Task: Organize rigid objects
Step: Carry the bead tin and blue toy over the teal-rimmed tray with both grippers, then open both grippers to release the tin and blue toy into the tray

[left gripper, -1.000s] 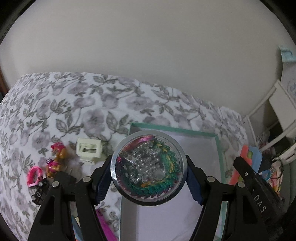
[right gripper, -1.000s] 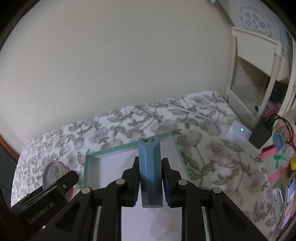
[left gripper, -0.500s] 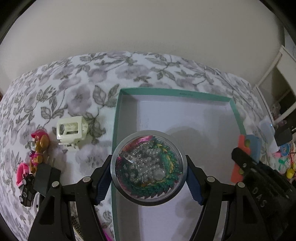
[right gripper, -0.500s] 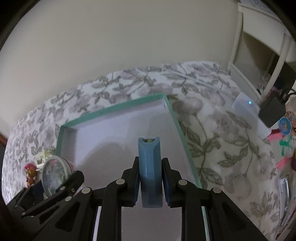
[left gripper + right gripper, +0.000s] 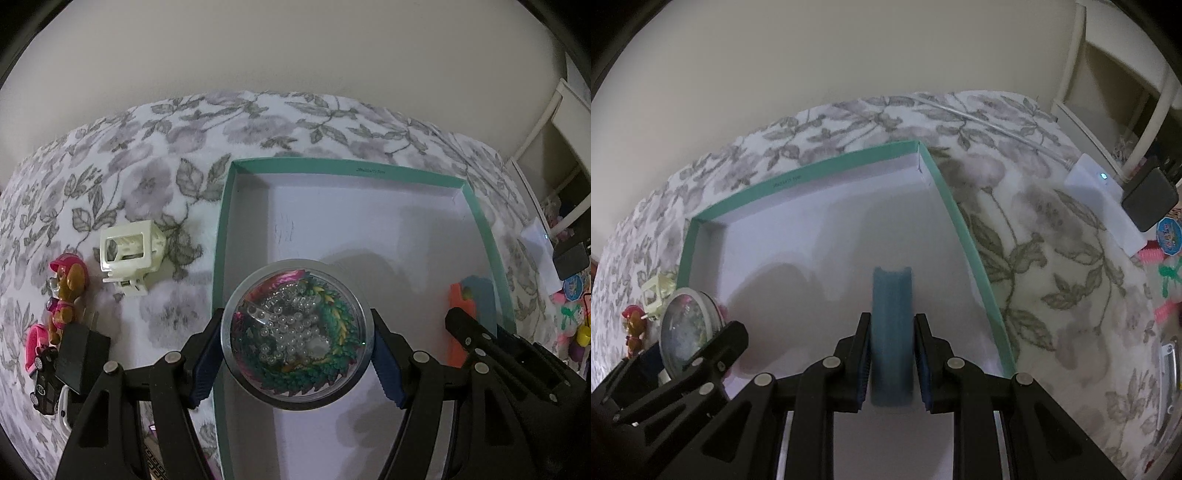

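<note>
My left gripper (image 5: 295, 347) is shut on a round clear case of beads (image 5: 295, 332) with a green wreath inside, held over the near left part of a teal-rimmed white box (image 5: 347, 170). My right gripper (image 5: 892, 354) is shut on a blue block (image 5: 892, 332), held over the box's right half (image 5: 964, 236). The block shows blue and orange in the left wrist view (image 5: 467, 306). The bead case also shows in the right wrist view (image 5: 689, 325). The box floor looks bare.
Left of the box on the floral cloth lie a white plastic toy frame (image 5: 129, 254), a pup figure (image 5: 66, 291), a black block (image 5: 83, 354) and a pink piece (image 5: 35, 343). A white device (image 5: 1104, 199), black plug (image 5: 1150, 199) and colourful clutter sit at the right.
Both grippers have moved forward and down over the box, still holding their objects. The box now fills more of each view.
</note>
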`<state>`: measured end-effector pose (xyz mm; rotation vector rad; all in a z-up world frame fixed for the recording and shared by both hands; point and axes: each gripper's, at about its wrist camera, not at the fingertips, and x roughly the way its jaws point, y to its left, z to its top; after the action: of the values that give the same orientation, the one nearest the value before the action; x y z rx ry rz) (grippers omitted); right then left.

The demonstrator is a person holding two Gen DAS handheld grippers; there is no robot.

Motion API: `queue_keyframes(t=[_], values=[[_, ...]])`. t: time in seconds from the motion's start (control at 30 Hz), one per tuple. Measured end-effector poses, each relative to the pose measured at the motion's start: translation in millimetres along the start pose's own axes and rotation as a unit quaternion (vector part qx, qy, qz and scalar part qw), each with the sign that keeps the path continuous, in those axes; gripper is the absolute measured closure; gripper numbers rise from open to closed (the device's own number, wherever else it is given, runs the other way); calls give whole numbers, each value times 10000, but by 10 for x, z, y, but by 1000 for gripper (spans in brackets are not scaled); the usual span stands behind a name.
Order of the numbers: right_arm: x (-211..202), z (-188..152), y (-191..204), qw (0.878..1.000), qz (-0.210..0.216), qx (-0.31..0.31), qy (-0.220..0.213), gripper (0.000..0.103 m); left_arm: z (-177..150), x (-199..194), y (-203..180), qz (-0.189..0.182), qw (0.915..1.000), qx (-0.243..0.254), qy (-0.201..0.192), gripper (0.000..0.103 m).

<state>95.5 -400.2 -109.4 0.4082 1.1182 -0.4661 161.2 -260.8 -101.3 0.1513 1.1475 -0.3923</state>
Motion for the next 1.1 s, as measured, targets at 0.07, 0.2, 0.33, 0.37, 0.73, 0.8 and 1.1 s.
queue_keyframes(t=[0.07,0.2,0.33,0.37,0.73,0.8,1.1], values=[[8,0,-13,10000,20,28,24,80,3,-2,4,-18,10000,0,18,30],[-19,21,-17,10000,15,56,18,80,20,-9,36,-115,9998,-110,86,30],[-60,40,-7,10000,36,61,-15,80,32,-27,57,-179,9995,-203,142,30],[-60,41,-1,10000,22,48,-7,80,37,-39,57,-187,9995,-211,130,30],[-319,144,1,9996,-10,12,-285,79,118,-288,78,-385,9987,-279,-193,20],[-404,170,-8,9993,26,25,-383,79,144,-356,85,-397,9984,-292,-272,20],[-624,237,-21,9976,130,63,-671,79,229,-546,267,-81,9975,-496,-494,20]])
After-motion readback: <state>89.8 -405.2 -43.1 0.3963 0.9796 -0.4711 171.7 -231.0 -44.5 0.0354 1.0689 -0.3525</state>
